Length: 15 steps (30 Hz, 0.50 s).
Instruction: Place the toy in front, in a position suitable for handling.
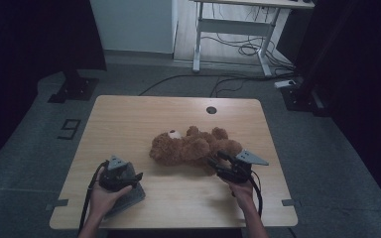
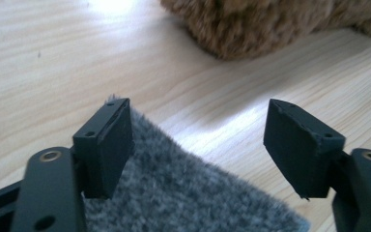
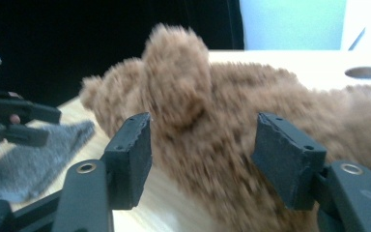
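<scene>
A brown teddy bear (image 1: 193, 146) lies on its back in the middle of the wooden table (image 1: 129, 119). My right gripper (image 1: 214, 162) is at the bear's near right side, open. In the right gripper view its jaws (image 3: 203, 154) stand wide apart with a limb of the teddy bear (image 3: 178, 92) just beyond them. My left gripper (image 1: 136, 176) is open at the front left, resting over a grey fuzzy cloth (image 1: 129, 198). In the left gripper view the grey cloth (image 2: 188, 193) lies under the open left gripper (image 2: 198, 140), with the bear (image 2: 251, 24) farther ahead.
A round cable hole (image 1: 211, 110) sits near the table's far edge. Behind the table stand a white desk frame (image 1: 238, 29) and loose cables (image 1: 248, 49) on the floor. The right gripper view also catches the cloth (image 3: 34, 154) and the other gripper (image 3: 9, 116) at its left.
</scene>
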### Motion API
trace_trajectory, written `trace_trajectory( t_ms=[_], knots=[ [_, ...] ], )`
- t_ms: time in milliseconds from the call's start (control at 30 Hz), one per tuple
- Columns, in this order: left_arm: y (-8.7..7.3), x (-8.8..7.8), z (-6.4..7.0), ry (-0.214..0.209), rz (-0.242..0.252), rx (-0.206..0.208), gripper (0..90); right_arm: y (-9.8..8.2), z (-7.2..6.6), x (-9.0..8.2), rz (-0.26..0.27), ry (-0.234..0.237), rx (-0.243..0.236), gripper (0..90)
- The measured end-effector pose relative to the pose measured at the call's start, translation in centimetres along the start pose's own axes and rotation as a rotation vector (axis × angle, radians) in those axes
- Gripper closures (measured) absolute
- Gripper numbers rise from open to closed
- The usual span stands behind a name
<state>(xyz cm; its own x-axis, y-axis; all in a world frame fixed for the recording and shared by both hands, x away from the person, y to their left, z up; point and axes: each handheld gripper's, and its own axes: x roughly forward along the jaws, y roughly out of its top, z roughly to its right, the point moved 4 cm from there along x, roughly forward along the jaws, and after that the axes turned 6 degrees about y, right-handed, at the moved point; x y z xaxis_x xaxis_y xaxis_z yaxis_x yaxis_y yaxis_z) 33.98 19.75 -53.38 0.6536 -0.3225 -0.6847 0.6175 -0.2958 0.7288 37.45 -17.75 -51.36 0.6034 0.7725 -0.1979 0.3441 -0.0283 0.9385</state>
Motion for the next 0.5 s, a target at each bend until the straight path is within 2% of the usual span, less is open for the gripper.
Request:
trace_trajectory(
  t_ms=[33, 167, 500],
  knots=[
    [-0.3, 0.1, -0.1, 0.010, -0.008, 0.002, 24.6, -0.2, 0.1, -0.2, -0.016, -0.008, -0.002, 37.6],
    [-1.3, 0.4, -0.3, 0.031, -0.042, -0.004, 21.3, -0.9, 0.3, -1.2, -0.017, -0.019, 0.008, 37.0],
    [-2.3, 0.0, -1.1, 0.043, -0.046, -0.021, 19.7, -2.0, 0.9, -2.7, -0.026, -0.053, 0.014, 36.6]
  ],
)
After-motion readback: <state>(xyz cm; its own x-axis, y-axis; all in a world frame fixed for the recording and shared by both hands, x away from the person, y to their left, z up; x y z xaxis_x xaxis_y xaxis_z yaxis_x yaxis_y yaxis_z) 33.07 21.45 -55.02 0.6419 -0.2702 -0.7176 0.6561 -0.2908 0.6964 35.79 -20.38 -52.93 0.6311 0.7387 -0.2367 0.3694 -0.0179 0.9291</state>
